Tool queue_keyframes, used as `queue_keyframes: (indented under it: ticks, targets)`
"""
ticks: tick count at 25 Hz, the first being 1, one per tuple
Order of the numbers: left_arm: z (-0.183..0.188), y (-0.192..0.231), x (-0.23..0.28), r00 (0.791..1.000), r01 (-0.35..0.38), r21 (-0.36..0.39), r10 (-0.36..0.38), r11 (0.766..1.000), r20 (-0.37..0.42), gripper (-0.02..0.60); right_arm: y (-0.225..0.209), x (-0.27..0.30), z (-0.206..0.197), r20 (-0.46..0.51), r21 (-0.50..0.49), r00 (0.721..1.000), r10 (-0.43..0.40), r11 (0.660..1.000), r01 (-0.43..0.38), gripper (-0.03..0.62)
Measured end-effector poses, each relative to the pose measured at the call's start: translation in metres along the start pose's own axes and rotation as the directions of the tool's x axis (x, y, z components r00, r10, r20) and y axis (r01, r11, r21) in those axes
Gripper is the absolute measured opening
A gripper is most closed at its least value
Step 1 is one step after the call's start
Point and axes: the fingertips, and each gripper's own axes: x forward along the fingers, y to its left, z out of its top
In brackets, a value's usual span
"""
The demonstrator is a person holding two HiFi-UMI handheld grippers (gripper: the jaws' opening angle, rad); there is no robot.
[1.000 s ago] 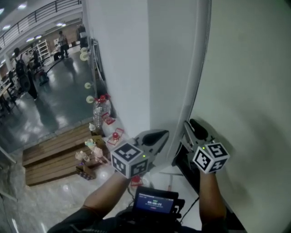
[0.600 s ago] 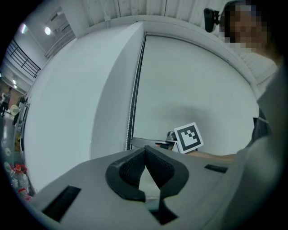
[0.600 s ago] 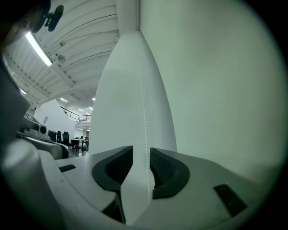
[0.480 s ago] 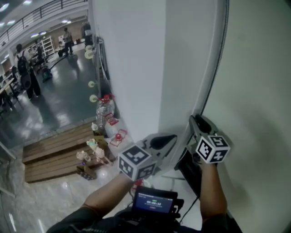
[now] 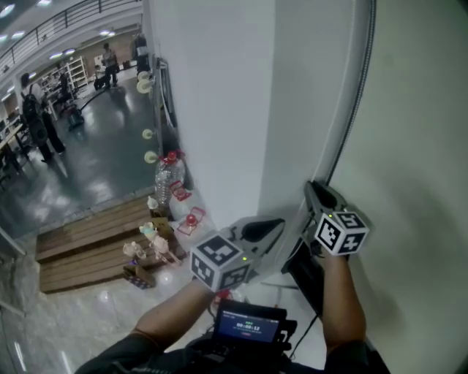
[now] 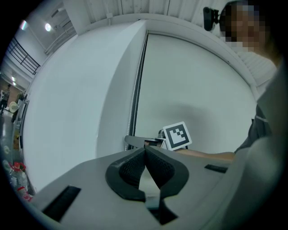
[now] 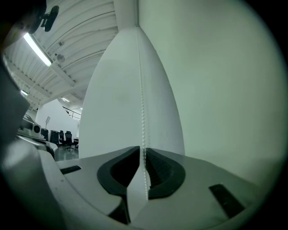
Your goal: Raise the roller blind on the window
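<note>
Dim and greyish overall, soft shadows on the pale wall [image 5: 219, 109]. Glares off the glossy floor [image 5: 95, 175] at the head view's left under ceiling lamps [image 5: 35, 10]. Bends hard at the edges in both gripper views, black at the corners. Burns out at a strip lamp [image 7: 37, 48] in the right gripper view.

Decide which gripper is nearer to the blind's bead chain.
Right. The right gripper is closing its fingers with the bead chain between them. The left gripper, shut and empty, sits off to the chain's left, apart from it.
</note>
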Motion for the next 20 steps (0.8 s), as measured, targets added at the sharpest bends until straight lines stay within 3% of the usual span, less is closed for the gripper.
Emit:
queue_keyframes:
  ticks: [1, 3, 11, 20]
  targets:
    - [-0.001, -0.001, 0.000, 1.000, 0.001, 0.000, -0.001, 1.000, -0.003, -0.009, 0.002, -0.001, 0.000, -0.004, -0.001, 1.000, 0.006, 1.000, -0.006, 0.023]
    - [-0.002, -0.002, -0.001, 1.000, 0.002, -0.001, -0.002, 1.000, -0.005, -0.009, 0.006, -0.003, -0.001, -0.012, -0.001, 1.000, 0.022, 1.000, -0.022, 0.014]
    - [0.016, -0.012, -0.001, 0.999, 0.004, -0.025, -0.003, 1.000, 0.043, -0.009, 0.036, -0.040, 0.003, -0.009, 0.044, 0.991, 0.136, 0.990, -0.135, 0.012]
    - [0.028, -0.032, 0.005, 0.998, 0.018, -0.025, -0.017, 1.000, 0.065, -0.009, 0.067, -0.089, 0.006, -0.016, 0.019, 0.978, 0.207, 0.978, -0.207, 0.012]
